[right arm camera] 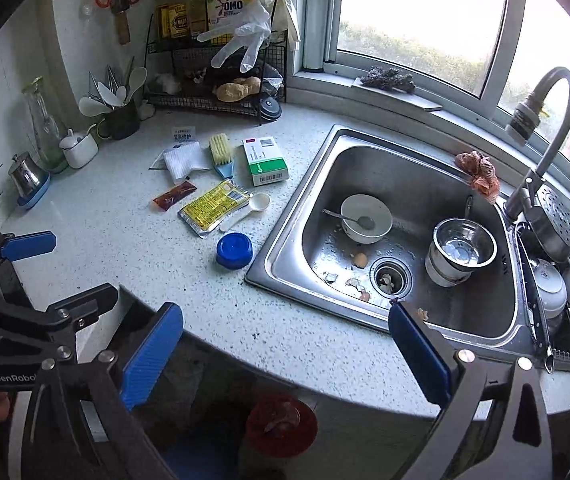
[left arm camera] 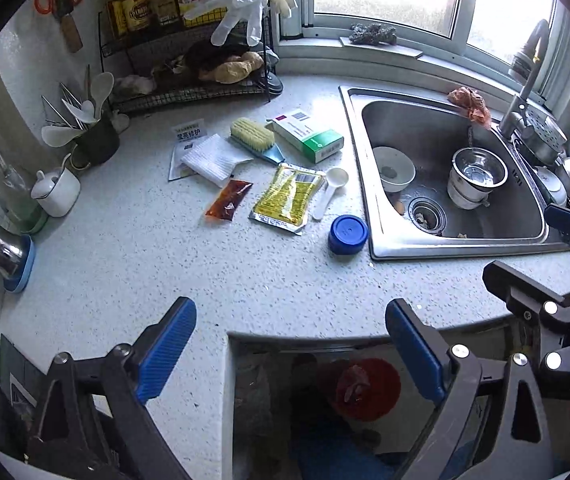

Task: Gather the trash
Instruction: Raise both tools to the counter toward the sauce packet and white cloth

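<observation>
Near the speckled tabletop's front edge, both ribbed blue-padded tools, left tool and right tool, gape empty; a crinkled yellow foil packet lies flat beside the round blue lid.

bench: speckled stone-look, smooth, faint sheen | sink: brushed steel, wet and glossy | yellow packet: shiny foil-edged plastic | sauce sachet: clear glossy plastic | box: matt card | blue lid: smooth plastic | fingers: ribbed blue pads, matt black frame
</observation>
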